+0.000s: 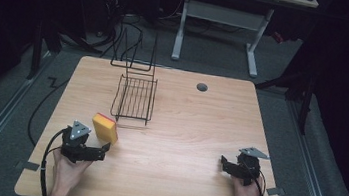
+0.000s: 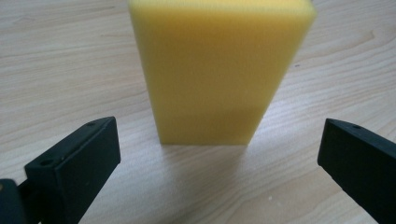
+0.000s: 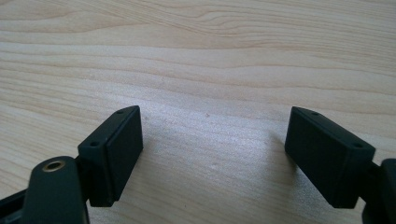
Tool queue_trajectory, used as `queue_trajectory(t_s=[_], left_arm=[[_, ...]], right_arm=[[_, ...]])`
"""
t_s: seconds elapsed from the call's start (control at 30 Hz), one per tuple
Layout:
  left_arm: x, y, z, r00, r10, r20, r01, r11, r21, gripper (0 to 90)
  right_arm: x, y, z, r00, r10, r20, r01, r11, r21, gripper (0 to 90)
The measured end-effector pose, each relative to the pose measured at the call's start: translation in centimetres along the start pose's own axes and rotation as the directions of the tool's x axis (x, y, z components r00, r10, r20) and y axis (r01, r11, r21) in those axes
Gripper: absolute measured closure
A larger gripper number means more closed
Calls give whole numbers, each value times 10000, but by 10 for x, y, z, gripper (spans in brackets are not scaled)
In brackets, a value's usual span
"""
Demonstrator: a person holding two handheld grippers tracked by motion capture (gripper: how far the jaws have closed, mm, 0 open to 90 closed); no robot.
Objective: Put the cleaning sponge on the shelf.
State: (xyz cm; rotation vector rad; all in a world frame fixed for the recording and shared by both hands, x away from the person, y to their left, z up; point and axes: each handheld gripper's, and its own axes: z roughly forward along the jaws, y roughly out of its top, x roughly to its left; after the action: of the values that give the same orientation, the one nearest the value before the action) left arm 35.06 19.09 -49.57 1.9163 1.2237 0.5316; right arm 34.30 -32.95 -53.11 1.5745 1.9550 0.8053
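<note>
A yellow sponge point(image 2: 219, 70) with a red upper face is seen lying on the wooden bench point(image 1: 182, 144), just ahead of the left gripper point(image 2: 219, 163), whose jaws are spread wide on either side of its near end without touching it. An approach to a grasp is judged to be in hand; a short advance and a closing are called for next. The wire dish rack point(image 1: 134, 98) stands just beyond the sponge. The right gripper point(image 3: 212, 154) is held with jaws apart over bare wood near the bench's front edge, with open room between the two grippers.
</note>
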Motion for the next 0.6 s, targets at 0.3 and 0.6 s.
queue_trajectory(t_s=[0.3, 0.6], left_arm=[[4, 9, 11, 9998, -92, -180, 96, 9997, 228, 0], [1, 14, 18, 9998, -90, -159, 94, 9997, 243, 0]], right_arm=[[0, 0, 0, 10000, -2, -2, 2, 10000, 1, 193], [0, 0, 0, 10000, -11, -2, 11, 10000, 25, 193]])
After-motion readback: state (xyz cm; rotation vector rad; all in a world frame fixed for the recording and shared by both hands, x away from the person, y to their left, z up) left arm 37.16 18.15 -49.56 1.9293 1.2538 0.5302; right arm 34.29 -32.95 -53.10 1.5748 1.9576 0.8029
